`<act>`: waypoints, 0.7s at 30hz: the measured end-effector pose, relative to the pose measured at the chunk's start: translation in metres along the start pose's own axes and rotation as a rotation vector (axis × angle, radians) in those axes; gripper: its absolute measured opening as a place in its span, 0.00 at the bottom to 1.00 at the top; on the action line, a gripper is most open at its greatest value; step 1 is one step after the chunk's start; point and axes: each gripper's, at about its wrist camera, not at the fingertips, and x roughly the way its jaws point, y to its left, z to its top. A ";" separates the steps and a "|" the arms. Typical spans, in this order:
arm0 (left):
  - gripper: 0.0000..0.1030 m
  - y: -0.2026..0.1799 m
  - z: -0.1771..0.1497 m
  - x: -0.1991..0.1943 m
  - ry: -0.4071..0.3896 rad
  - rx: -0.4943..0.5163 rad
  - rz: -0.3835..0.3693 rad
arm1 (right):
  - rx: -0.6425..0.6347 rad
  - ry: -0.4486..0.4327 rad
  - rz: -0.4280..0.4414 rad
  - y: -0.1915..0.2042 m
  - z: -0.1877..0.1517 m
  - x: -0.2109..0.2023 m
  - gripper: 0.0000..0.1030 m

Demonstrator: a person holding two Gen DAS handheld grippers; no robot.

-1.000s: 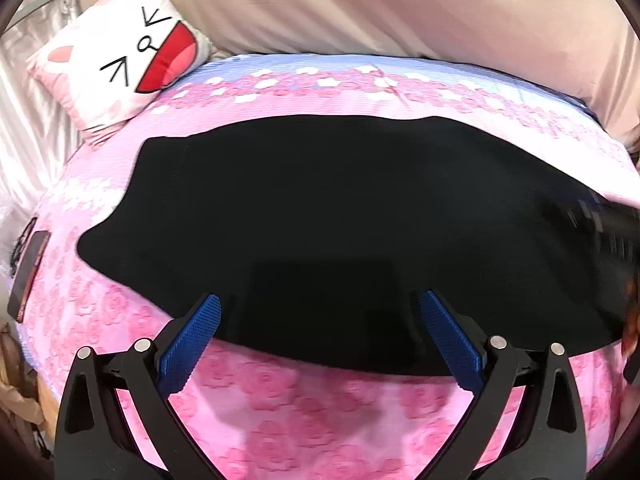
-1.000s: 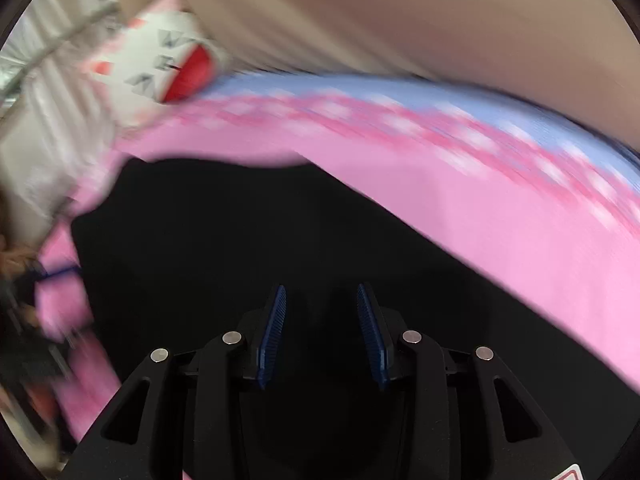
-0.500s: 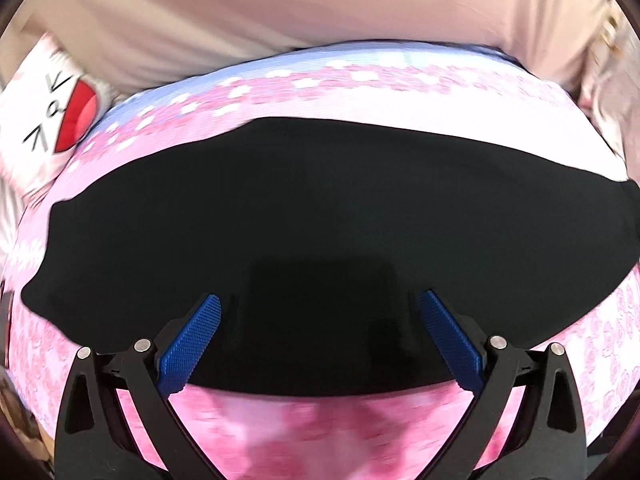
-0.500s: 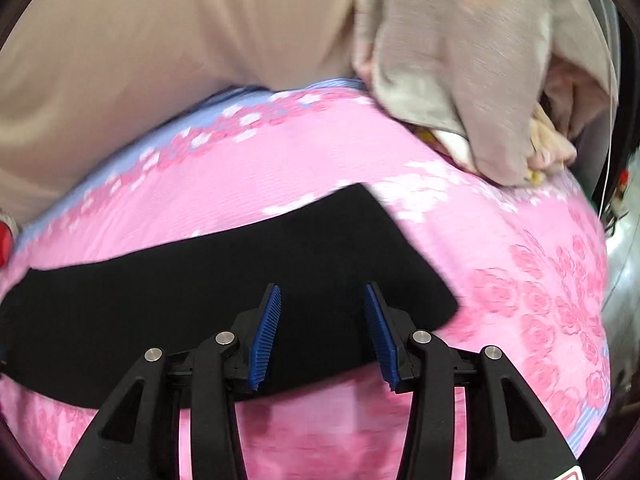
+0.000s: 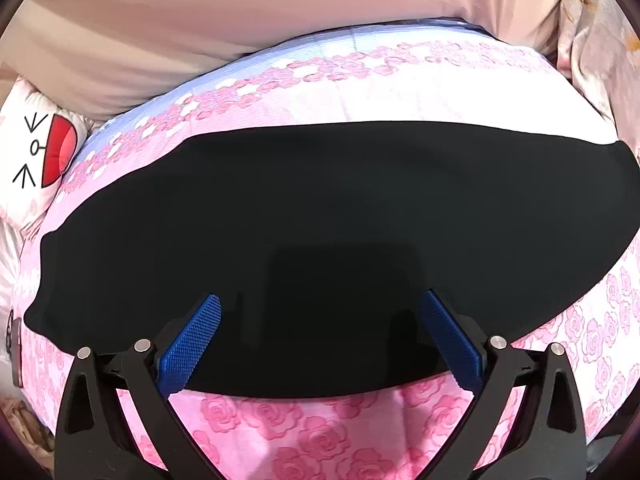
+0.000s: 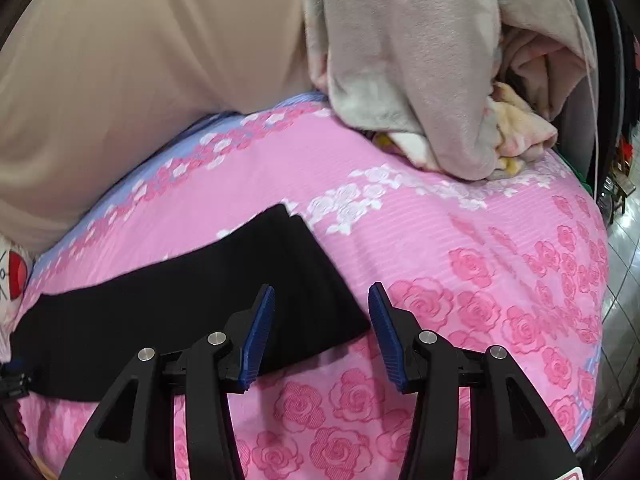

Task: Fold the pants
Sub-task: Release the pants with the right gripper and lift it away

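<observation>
Pants (image 5: 320,216): black, flat in a long band across the pink rose bedspread (image 5: 320,420).
Left gripper (image 5: 320,320): fingers spread wide, holding nothing, above the band's near edge.
Right gripper (image 6: 322,312): fingers moderately apart, holding nothing (over the pants' right-end corner).
Far right: grey blanket (image 6: 420,80).
Far left: cartoon pillow (image 5: 36,160).

Pants (image 5: 320,220) lie flat on the bedspread (image 5: 320,420), lengthwise left to right, near the front edge. Cushion (image 5: 36,160) sits at the far left, beyond the left end of the pants. Curtain (image 5: 200,12) hangs behind the bed along its whole back edge. Blanket pile (image 6: 420,80) rests on the far right corner, behind and apart from the right end of the pants (image 6: 180,300). Left gripper (image 5: 320,312) is over the near middle of the pants; right gripper (image 6: 322,316) is at their right end.
</observation>
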 end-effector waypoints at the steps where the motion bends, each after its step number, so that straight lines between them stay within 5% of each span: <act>1: 0.95 -0.002 -0.001 -0.002 0.000 0.005 -0.002 | -0.021 0.008 0.006 0.005 -0.003 0.002 0.47; 3: 0.95 -0.009 0.000 -0.002 -0.001 0.016 -0.010 | -0.047 0.038 0.003 0.012 -0.005 0.012 0.46; 4: 0.95 -0.013 0.001 -0.002 -0.004 0.024 -0.011 | -0.070 0.051 -0.022 0.017 -0.008 0.019 0.38; 5: 0.95 -0.016 0.001 -0.003 -0.007 0.032 -0.011 | -0.099 0.051 -0.053 0.023 -0.008 0.021 0.11; 9: 0.95 -0.023 0.002 -0.005 -0.014 0.051 -0.001 | -0.113 0.008 -0.078 0.023 -0.003 0.009 0.11; 15: 0.95 -0.019 0.000 0.002 0.003 0.041 0.008 | -0.064 0.057 -0.025 0.004 -0.003 0.019 0.23; 19: 0.95 -0.016 -0.001 0.002 0.004 0.027 -0.007 | -0.006 -0.003 -0.067 -0.001 -0.002 -0.001 0.55; 21: 0.95 -0.015 -0.002 0.002 0.000 0.028 -0.008 | 0.012 0.020 -0.058 -0.004 -0.003 0.003 0.56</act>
